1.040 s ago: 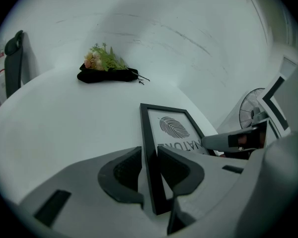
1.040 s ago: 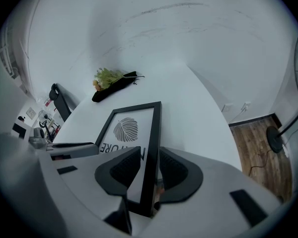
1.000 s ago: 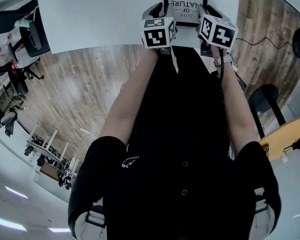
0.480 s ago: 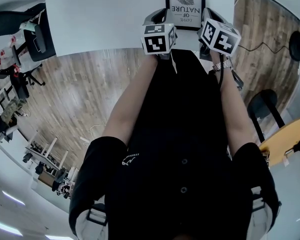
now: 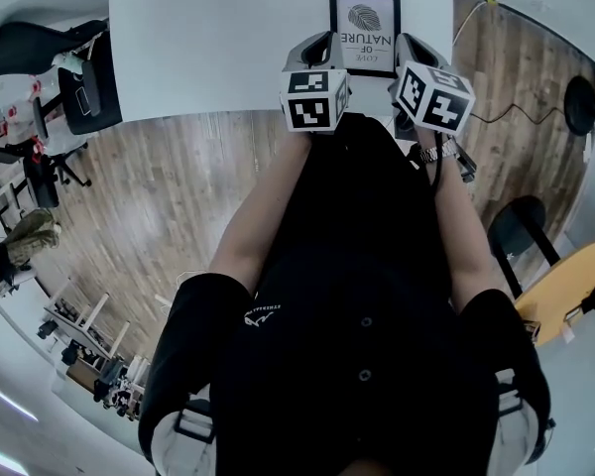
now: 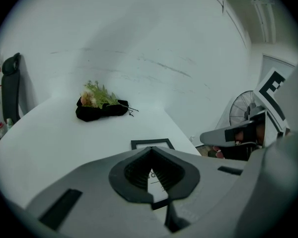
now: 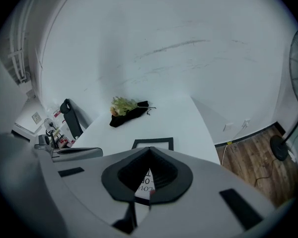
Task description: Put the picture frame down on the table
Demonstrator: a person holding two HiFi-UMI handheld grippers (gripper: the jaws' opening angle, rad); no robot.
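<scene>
- Left gripper [image 5: 324, 42], grey two-jaw tool with marker cube: over the near edge of the table. Its jaws are closed tip to tip with nothing between them. Through the gap behind the tips you see only print from the frame lying below.
- Right gripper [image 5: 407, 42], same make: just beside the frame's right side. Its jaws are likewise pressed together and empty.
- Black-rimmed rectangular picture frame with a white leaf print [image 5: 364, 30]: flat on the table between the two grippers, close to the near edge and toward the right edge. It looks set down already, so the step in hand is probably your withdrawal.
- Advice for that step: keep both pairs of jaws off the rim. Lift each gripper up and back toward yourself rather than sliding it sideways, so neither one nudges the frame toward the near edge. No view shows whether either gripper touches the frame, so move slowly at first.
- Check before leaving: confirm that all four corners sit on the top. The near corners are hidden behind the grippers in the head view.
- Plain white rectangular table [image 5: 218, 38]: broad bare surface left of the frame, with room to push the frame inward if it overhangs.
- Black cloth bundle holding green leafy stems [image 6: 100, 105]: toward the far edge, well apart from the frame and no obstacle.
</scene>
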